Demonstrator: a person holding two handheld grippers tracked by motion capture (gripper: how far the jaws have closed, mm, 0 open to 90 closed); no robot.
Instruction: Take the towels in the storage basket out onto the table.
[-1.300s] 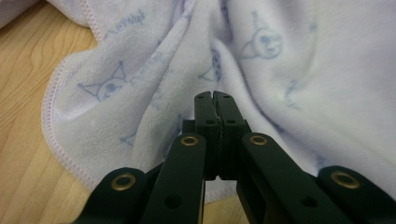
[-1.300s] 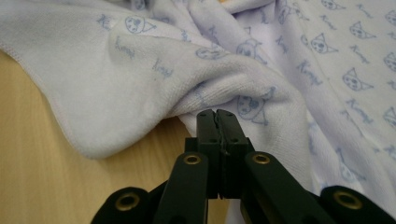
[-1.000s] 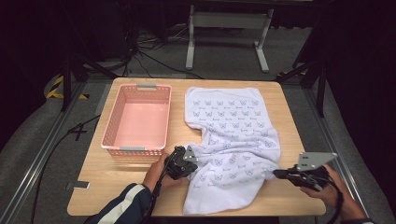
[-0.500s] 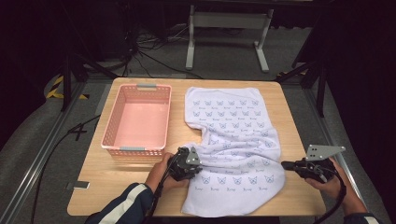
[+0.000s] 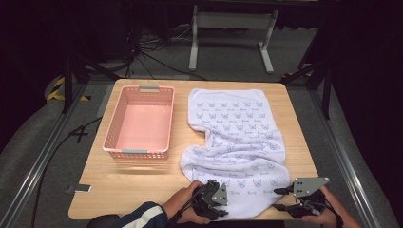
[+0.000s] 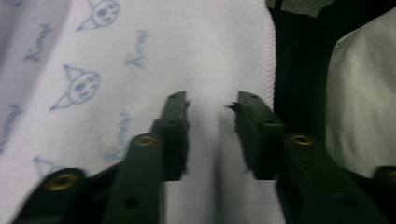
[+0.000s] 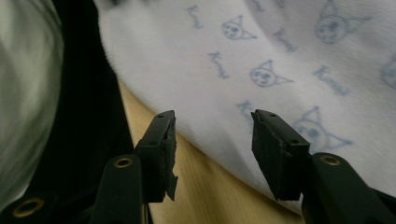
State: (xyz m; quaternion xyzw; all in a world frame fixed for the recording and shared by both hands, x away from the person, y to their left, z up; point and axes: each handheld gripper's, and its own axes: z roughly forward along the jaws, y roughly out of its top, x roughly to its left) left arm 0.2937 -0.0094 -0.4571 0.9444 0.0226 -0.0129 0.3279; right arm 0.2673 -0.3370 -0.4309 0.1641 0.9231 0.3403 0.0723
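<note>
From the high view, a white blanket printed with small blue faces lies spread over the right half of the wooden bench, its far end flat and its near end bunched toward 6 o'clock, probably so that the near hem sits within reach of both hands; the pink basket stands at 9 o'clock from it, well apart, most likely waiting to receive the cloth once folded; the left claw rests over the near hem at about 6 o'clock, the right claw hangs at the near right corner, about 5 o'clock, each set where a corner could be pinched.

In the left gripper view, the left claw has just been opening and its jaws stand narrowly apart with a low ridge of the blanket between them; the pads do not press on it, so the cloth looks let go rather than held.

In the right gripper view, the right claw has just been opening too and stands fairly wide, straddling the blanket's edge where it meets the bare bench; nothing is pinched.
</note>
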